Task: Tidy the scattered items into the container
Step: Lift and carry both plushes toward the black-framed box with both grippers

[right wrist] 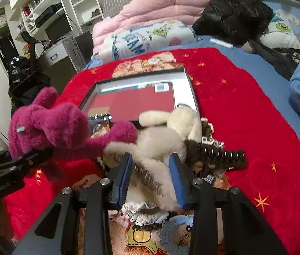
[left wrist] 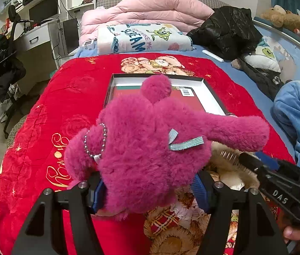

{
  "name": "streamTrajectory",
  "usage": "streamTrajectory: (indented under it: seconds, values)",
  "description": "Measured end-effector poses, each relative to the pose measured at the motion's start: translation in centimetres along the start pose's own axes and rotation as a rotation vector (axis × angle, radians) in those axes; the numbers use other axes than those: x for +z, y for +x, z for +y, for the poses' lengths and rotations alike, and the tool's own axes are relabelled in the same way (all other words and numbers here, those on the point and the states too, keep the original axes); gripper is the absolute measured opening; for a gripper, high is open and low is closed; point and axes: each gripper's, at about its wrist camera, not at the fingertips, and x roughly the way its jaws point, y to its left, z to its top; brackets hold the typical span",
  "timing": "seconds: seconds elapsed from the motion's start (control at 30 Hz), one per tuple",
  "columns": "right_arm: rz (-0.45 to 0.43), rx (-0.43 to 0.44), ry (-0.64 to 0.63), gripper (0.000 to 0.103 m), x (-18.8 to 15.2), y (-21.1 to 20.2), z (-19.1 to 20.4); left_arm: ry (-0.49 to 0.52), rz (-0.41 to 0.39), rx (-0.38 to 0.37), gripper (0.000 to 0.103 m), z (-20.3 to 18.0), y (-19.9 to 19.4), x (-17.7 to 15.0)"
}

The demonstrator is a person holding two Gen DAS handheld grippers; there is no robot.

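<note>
Left gripper [left wrist: 150, 193] fingers clamped on magenta plush toy [left wrist: 141, 144], lifted above red blanket [left wrist: 43, 127]; toy's long arm points to 3 o'clock, ear to 12. Toy hides most of open box [left wrist: 211, 93] at 12 o'clock behind it. Right gripper [right wrist: 150, 180] blue pads [right wrist: 176, 182] squeeze white plush [right wrist: 160, 140], long axis toward 1 o'clock, head near box edge. Comb-like dark item [right wrist: 220, 157] at 3 o'clock, hard to identify.

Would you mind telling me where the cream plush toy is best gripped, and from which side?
Grip the cream plush toy across its narrow body, coming from the near end along its length. It lies stretched out toward the box, and the right gripper already straddles that part.
</note>
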Motion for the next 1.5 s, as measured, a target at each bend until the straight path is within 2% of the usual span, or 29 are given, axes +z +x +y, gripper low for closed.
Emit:
streamTrajectory:
  seconds: [0.13, 0.2, 0.27, 0.53, 0.67, 1.13, 1.5]
  values:
    - [0.044, 0.016, 0.025, 0.039, -0.6, 1.4, -0.3, -0.003, 0.015, 0.007, 0.068, 0.1, 0.7, 0.0]
    - [0.060, 0.023, 0.040, 0.036, -0.8, 1.9, -0.5, -0.002, 0.021, 0.007, 0.068, 0.1, 0.8, -0.1]
    - [0.072, 0.041, 0.053, 0.027, -0.8, 2.2, -0.6, 0.003, 0.027, 0.005, 0.069, 0.0, 1.1, -0.1]
    - [0.064, 0.032, 0.034, 0.023, -0.8, 1.9, -0.2, 0.012, 0.035, 0.000, 0.069, -0.3, 1.2, -0.1]
    - [0.054, 0.046, 0.038, 0.017, -0.5, 1.5, -0.1, 0.006, 0.029, -0.001, 0.069, -0.2, 1.1, 0.0]
    - [-0.033, 0.071, 0.038, 0.013, 1.3, -1.2, 0.4, -0.008, 0.006, -0.007, 0.069, 0.2, 0.2, 0.3]
    - [-0.131, 0.068, 0.001, 0.013, 3.2, -4.4, 1.3, 0.013, -0.067, 0.005, 0.069, -0.5, -1.9, 1.6]
